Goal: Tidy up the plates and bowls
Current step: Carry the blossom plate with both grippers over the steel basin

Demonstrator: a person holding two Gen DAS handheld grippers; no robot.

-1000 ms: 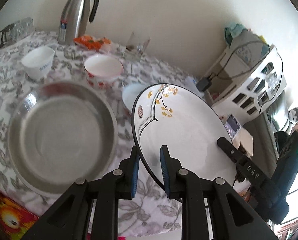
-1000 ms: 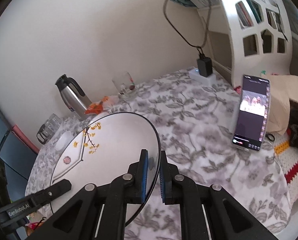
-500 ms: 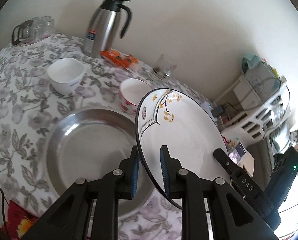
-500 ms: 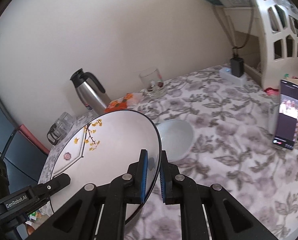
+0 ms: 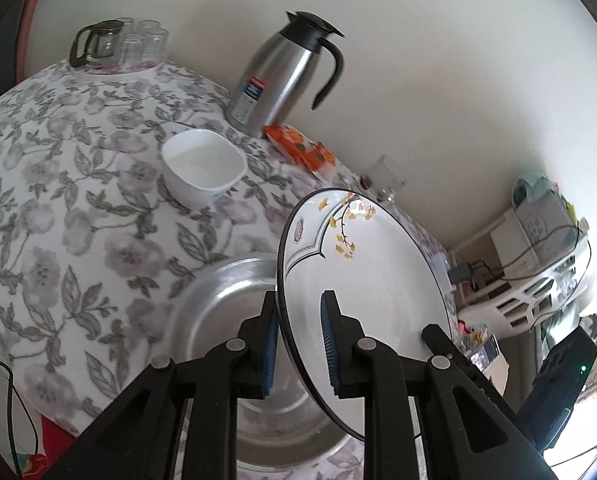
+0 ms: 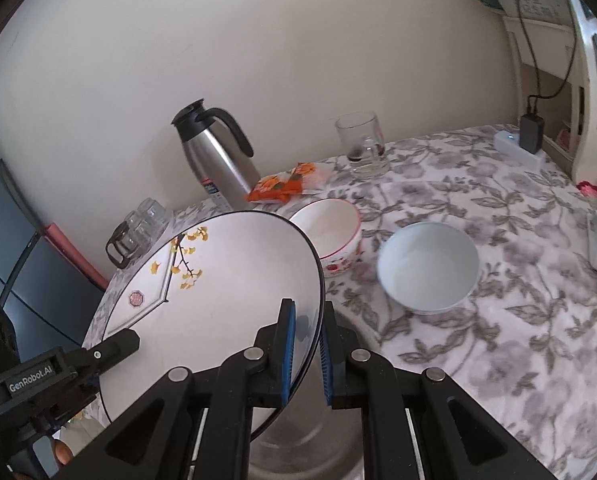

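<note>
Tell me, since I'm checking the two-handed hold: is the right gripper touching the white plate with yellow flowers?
Touching. The right wrist view shows the right gripper with both blue pads clamped on the white plate's black rim.

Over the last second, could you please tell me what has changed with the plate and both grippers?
The white plate with yellow-leaf decoration, carried by both, has travelled across the floral tablecloth to sit above the large round steel basin, which has slid beneath it. The tall steel thermos jug looks nearer. Unchanged: the left hand-held gripper and right hand-held gripper still clamp opposite rims; nothing was released.
</note>
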